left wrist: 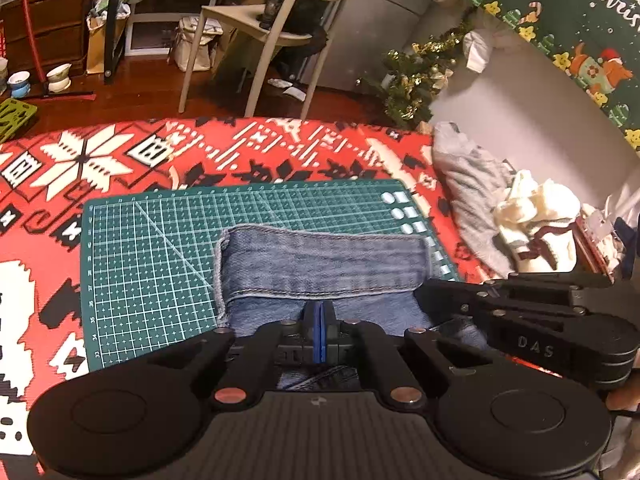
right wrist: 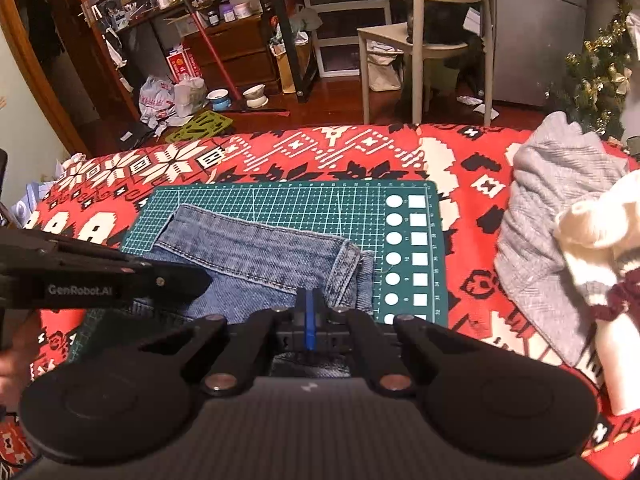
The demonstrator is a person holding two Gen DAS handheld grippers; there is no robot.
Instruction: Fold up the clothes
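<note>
Folded blue jeans (left wrist: 320, 264) lie on a green cutting mat (left wrist: 152, 248) over a red patterned cloth. The far layer is doubled back toward me. My left gripper (left wrist: 318, 320) has its blue pads pressed together at the near edge of the denim; whether cloth is pinched between them is not clear. The right gripper shows in the left wrist view (left wrist: 520, 312) at the right edge of the jeans. In the right wrist view the jeans (right wrist: 256, 256) lie on the mat (right wrist: 320, 204). My right gripper (right wrist: 310, 316) is closed over the near denim edge. The left gripper (right wrist: 100, 280) comes in from the left.
A grey garment (right wrist: 560, 208) and a cream knit with dark red trim (right wrist: 600, 248) are piled at the right on the red cloth (right wrist: 280, 152). Beyond the table edge stand a beige chair (right wrist: 424, 40), a small Christmas tree (left wrist: 416, 76) and cluttered shelves.
</note>
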